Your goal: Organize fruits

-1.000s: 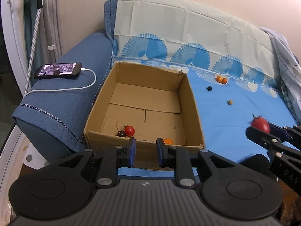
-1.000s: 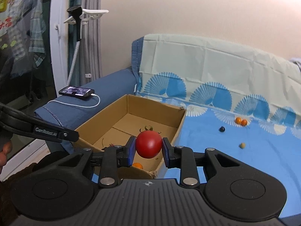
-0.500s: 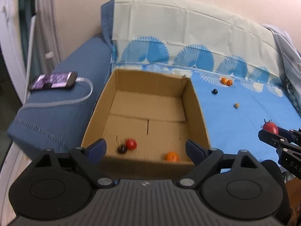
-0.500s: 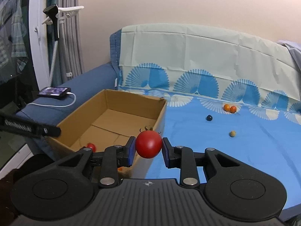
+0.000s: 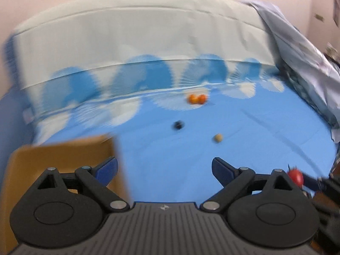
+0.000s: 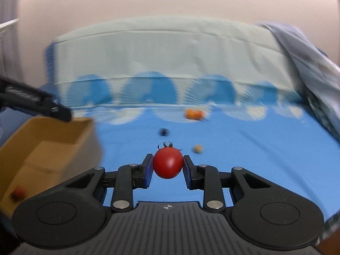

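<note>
Bed sheet, bright blue cotton with white-and-blue fan print (image 5: pixel 170 159): covers the bed. Soft and slightly wrinkled, so in my judgement any round fruit nudged on it may roll off line.

Cardboard box, brown, open-topped, rectangular (image 6: pixel 48 140): stands at the left edge of both views, well apart from the loose fruit. One small red fruit (image 6: pixel 18 193) lies in its near corner. Risk: the box wall is thin; a tool catching the rim on the way in could tip or shove it.

Left tool, black with blue pads (image 5: pixel 164 167): its jaws have just been opening and now stand spread wide with nothing between them, aimed across the sheet. Both views are blurred; I judge a fast reach could overshoot and knock the small pieces.

Right tool, black with blue pads (image 6: pixel 168 165): pinching the round red tomato with green calyx (image 6: pixel 168 162) above the sheet, right of the box. Risk: smooth, soft skin; too hard a squeeze bruises it, too light a one lets it slip out short of the box.

Pair of small orange fruits (image 5: pixel 197 99): touching, near the backrest.

Small dark round berry (image 5: pixel 178 125): alone, mid-sheet.

Small pale tan round fruit (image 5: pixel 218 137): nearest the left tool; likely to roll if clipped by one pad.
</note>
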A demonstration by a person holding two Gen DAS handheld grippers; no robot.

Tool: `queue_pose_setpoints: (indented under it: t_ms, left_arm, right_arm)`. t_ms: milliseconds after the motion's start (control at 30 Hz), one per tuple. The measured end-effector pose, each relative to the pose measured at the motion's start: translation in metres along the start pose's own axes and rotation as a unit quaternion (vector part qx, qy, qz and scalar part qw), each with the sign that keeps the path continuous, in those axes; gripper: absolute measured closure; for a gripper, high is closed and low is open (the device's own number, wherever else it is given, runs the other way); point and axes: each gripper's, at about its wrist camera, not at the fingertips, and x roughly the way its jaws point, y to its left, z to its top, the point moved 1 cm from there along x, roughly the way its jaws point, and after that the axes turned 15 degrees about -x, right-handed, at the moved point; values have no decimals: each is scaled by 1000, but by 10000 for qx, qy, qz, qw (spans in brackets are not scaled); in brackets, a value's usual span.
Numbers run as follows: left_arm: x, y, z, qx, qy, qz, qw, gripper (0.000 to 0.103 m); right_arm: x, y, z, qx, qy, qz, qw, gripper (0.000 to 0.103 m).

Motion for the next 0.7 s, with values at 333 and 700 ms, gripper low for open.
queue_pose_setpoints:
  t_ms: [333,700]
  left_arm:
    - [257,-119,2,400,1101,-499,9919,14]
    - [311,-116,-12,274,1385,-393,9892,77]
  right_arm:
    - [112,-90,-42,916,381,-495,9938,72]
    - [168,-116,-59,1331,619,-434,9882,72]
